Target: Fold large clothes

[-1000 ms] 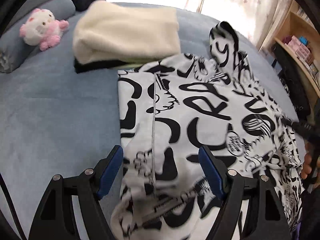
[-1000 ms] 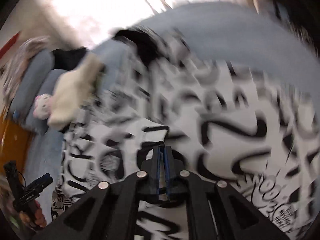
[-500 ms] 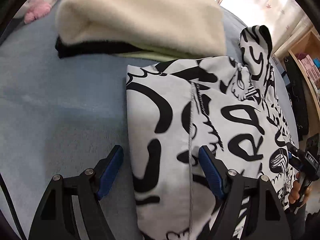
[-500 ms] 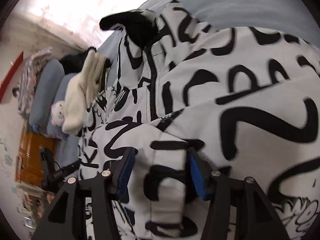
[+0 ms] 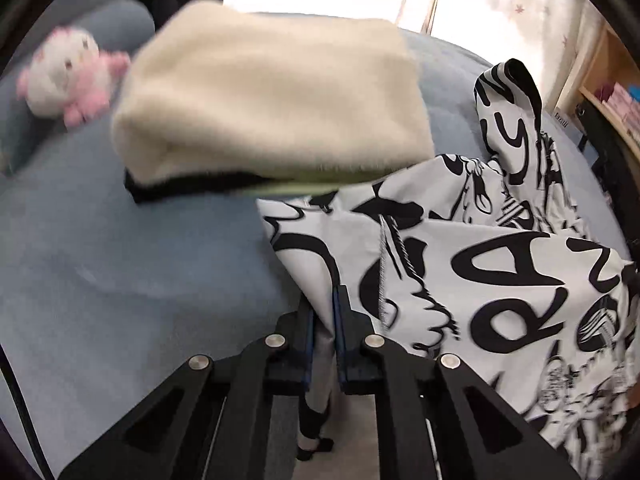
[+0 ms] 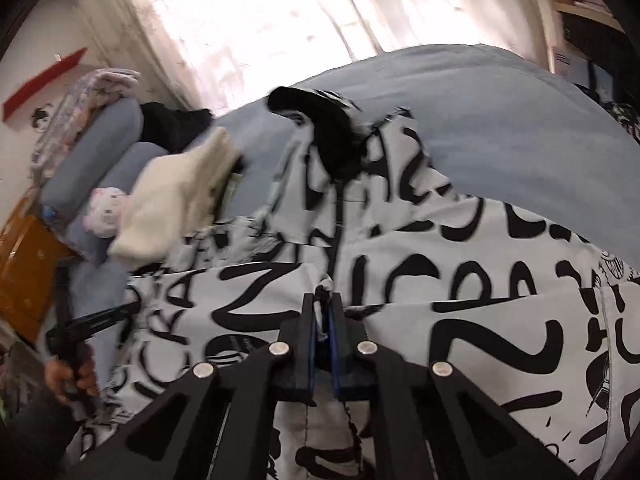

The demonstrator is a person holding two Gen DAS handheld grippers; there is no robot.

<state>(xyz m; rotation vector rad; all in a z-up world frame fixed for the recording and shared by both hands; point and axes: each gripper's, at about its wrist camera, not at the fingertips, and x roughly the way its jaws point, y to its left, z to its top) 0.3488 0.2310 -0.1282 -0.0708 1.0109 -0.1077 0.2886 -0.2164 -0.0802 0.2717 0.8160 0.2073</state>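
A white jacket with black graffiti lettering (image 5: 500, 280) lies spread on the blue bed (image 5: 120, 260), and its black-lined hood (image 6: 320, 128) points toward the window. My left gripper (image 5: 322, 300) is shut on the jacket's left edge near a corner, with fabric pinched between the blue pads. In the right wrist view the jacket (image 6: 480, 280) fills the foreground. There my right gripper (image 6: 320, 306) is shut on a raised fold of it. A person's hand (image 6: 64, 376) at the far left of that view holds the other gripper's handle.
A folded cream fleece pile (image 5: 272, 100) over a dark layer sits just beyond the jacket. A pink and white plush toy (image 5: 68, 76) and blue pillows (image 6: 92, 148) lie at the bed's head. A wooden shelf (image 5: 612, 80) stands at the right.
My left gripper's jaws, open over the jacket before, have shut on its edge nearer the cream pile. My right gripper's jaws opened over a fold half a second ago and have shut on it.
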